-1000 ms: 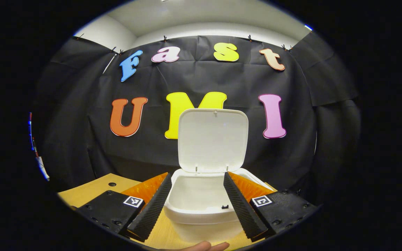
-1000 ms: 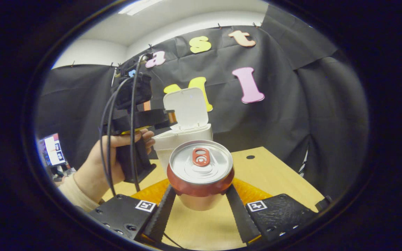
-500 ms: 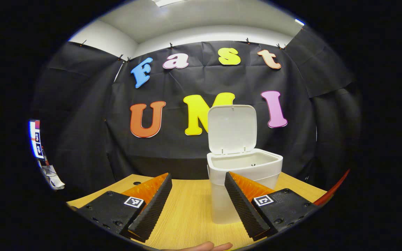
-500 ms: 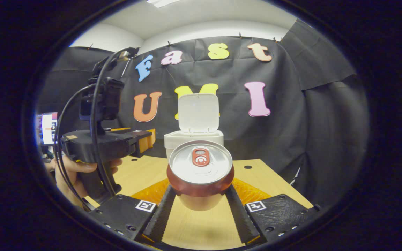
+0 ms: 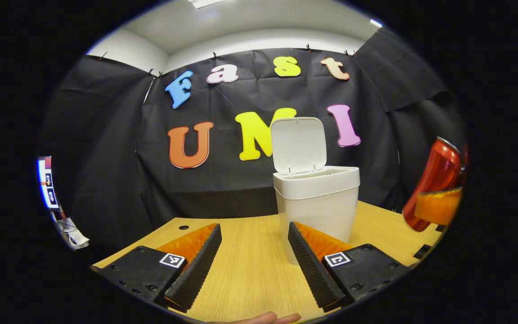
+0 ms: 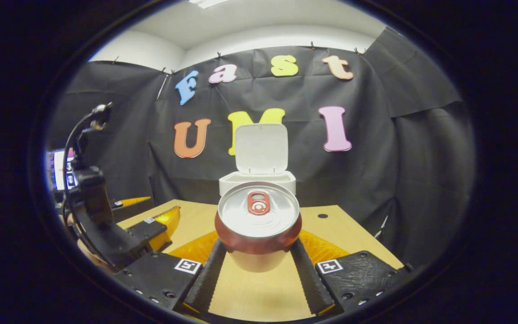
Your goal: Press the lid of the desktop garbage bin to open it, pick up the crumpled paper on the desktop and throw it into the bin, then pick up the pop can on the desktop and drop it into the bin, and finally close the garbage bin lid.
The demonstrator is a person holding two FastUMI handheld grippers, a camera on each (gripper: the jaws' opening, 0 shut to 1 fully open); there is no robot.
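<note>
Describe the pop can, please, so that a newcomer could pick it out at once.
Start at the wooden desktop before the black cloth wall, where a white garbage bin stands with its lid raised. In front of the bin, the right gripper grips the pop can: red-sided, with a silver top and red pull tab.

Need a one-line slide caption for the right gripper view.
Right gripper holds the pop can before the open-lidded garbage bin.

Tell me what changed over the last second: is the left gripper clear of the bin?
The left gripper has pulled back from over the bin and dropped lower; it now sits open and empty above the table, short of the bin. Unchanged: the right gripper stays shut on the can, and the lid stands open.
</note>
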